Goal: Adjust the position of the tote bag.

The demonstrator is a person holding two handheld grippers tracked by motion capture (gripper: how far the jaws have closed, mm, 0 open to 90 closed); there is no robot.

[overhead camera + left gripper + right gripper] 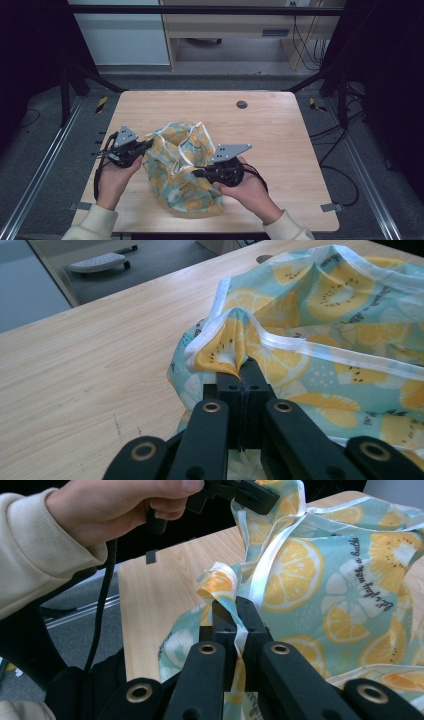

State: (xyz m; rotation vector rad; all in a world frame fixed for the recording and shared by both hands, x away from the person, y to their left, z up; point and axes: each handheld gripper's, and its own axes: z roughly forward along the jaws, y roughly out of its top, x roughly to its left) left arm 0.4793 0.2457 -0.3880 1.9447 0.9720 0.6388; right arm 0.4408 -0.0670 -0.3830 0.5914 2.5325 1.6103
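The wooden surface [280,130] had a small round grey plug [242,104] near its far edge. Behind it stood a pale cabinet [235,25], black cables [305,45] dangled beside that, and grey floor [40,140] ran all around.

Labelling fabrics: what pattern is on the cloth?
Cloth: teal with yellow lemon and kiwi slices, white trim, best in the right gripper view.

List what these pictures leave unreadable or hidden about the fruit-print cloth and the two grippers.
- The fruit-print cloth: its crumpled folds hide its full shape in the high view.
- Left gripper: the cloth's pinched white-trimmed edge runs between the shut jaws, hidden in the left gripper view.
- Right gripper: likewise in the right gripper view.
- Black script on the cloth: too small and curved to read fully.
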